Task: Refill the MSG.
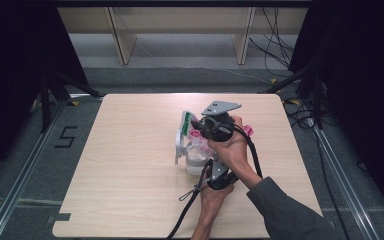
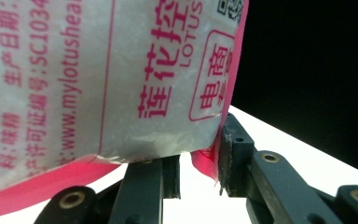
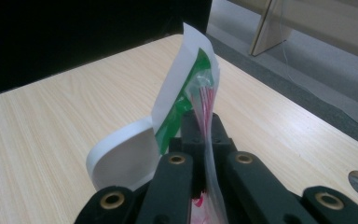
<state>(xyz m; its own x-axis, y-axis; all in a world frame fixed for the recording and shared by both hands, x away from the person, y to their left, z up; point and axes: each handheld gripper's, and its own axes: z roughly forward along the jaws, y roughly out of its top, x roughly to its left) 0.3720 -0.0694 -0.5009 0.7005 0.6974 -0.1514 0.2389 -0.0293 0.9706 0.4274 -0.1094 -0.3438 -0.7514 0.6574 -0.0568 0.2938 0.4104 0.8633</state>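
Centre of the high view: a clear plastic pouch with pink print and pink edges is held above the wooden table between two hand-held grippers. The right gripper has its jaws clamped on the pouch's thin upper edge, and the left gripper pinches a pink lower corner. Judged step: pulling or tearing the pouch open, which calls for opposed pulls; a white-and-green pack stands just behind.

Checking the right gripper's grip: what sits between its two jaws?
In the right gripper view, the thin clear edge of the pink-printed bag is pinched between the right gripper's closed jaws.
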